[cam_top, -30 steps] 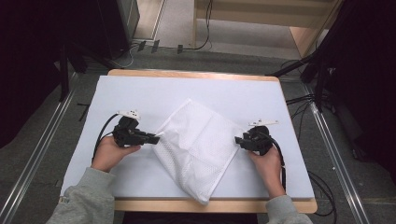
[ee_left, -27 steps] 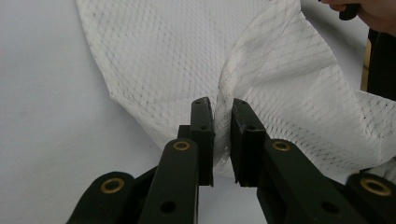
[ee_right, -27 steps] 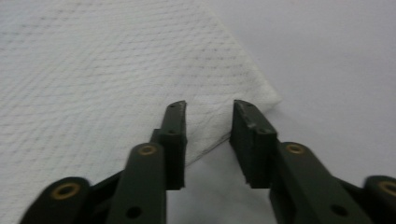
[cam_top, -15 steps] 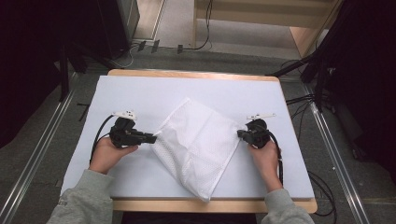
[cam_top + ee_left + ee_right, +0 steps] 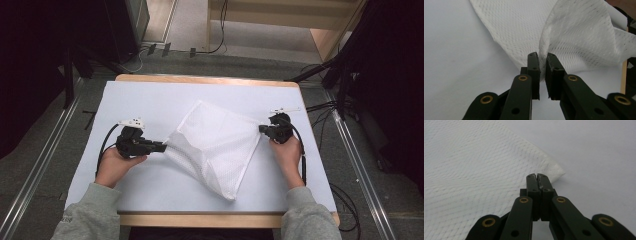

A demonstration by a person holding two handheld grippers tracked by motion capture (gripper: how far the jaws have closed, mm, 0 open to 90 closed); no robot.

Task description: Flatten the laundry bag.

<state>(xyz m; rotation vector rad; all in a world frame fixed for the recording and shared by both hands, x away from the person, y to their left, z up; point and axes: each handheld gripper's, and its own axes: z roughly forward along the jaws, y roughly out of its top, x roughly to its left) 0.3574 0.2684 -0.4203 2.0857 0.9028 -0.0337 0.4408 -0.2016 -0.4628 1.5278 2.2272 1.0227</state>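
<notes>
High view: a white mesh cloth point(image 5: 215, 145) is spread on the counter point(image 5: 150, 100) between both tools, its long axis stretched between them. Left gripper view: the left tool point(image 5: 543, 62) is clamped on a raised fold. Right gripper view: the right tool point(image 5: 538, 178) is pinched together on the cloth's corner.

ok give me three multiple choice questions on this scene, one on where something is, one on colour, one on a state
1. Where is the right gripper on the mesh cloth?
A. at its right corner
B. at its near tip
C. at its middle

2. What colour is the mesh cloth?
A. blue
B. white
C. black

3. How does the left gripper stand?
A. wide open above the table
B. lying unheld on the table
C. shut on a fold of the cloth

Answers:
1 A, the high view has it at the cloth's right corner.
2 B, the cloth is white in all views.
3 C, the left gripper view has fabric pinched between its pads.
</notes>
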